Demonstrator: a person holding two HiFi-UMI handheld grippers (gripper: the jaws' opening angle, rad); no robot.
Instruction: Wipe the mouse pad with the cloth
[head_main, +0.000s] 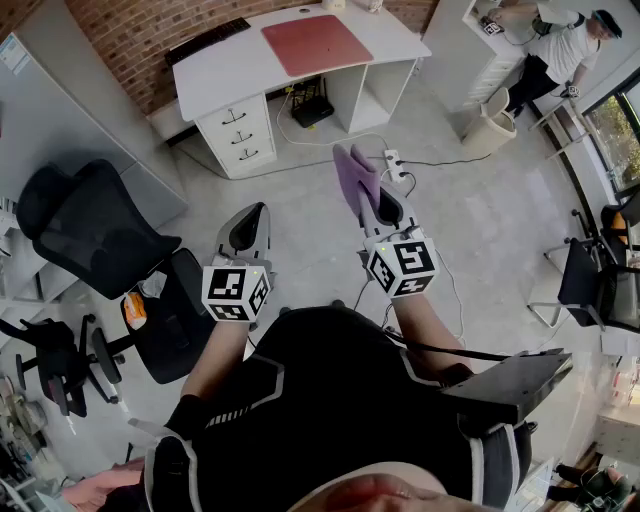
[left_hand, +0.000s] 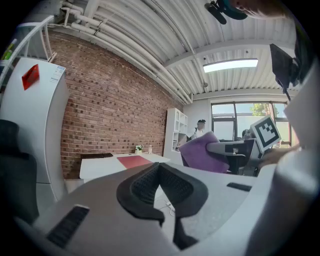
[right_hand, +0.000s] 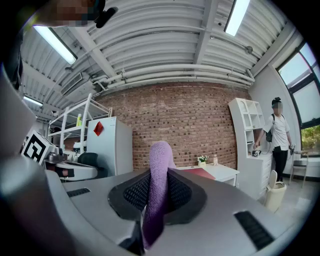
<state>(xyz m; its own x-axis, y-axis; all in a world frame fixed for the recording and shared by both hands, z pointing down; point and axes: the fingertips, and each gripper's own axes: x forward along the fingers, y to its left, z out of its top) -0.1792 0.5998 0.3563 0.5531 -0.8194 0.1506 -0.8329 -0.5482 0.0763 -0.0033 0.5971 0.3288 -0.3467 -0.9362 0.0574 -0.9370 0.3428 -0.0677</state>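
Note:
A red mouse pad (head_main: 316, 44) lies on the white desk (head_main: 225, 72) at the top of the head view, well ahead of both grippers; it also shows small and far as the mouse pad (left_hand: 132, 160) and the mouse pad (right_hand: 202, 172). A purple cloth (head_main: 355, 178) stands up from my right gripper (head_main: 381, 203), which is shut on it; the cloth (right_hand: 157, 187) fills the gap between the jaws. My left gripper (head_main: 246, 232) is shut with nothing in it, level with the right one. The cloth (left_hand: 202, 155) appears off to its right.
A black office chair (head_main: 95, 235) stands left of me. A power strip (head_main: 394, 166) with cables lies on the floor before the desk. A person (head_main: 553, 50) stands by a white shelf (head_main: 480, 40) at the far right. A keyboard (head_main: 208, 40) rests on the desk's left end.

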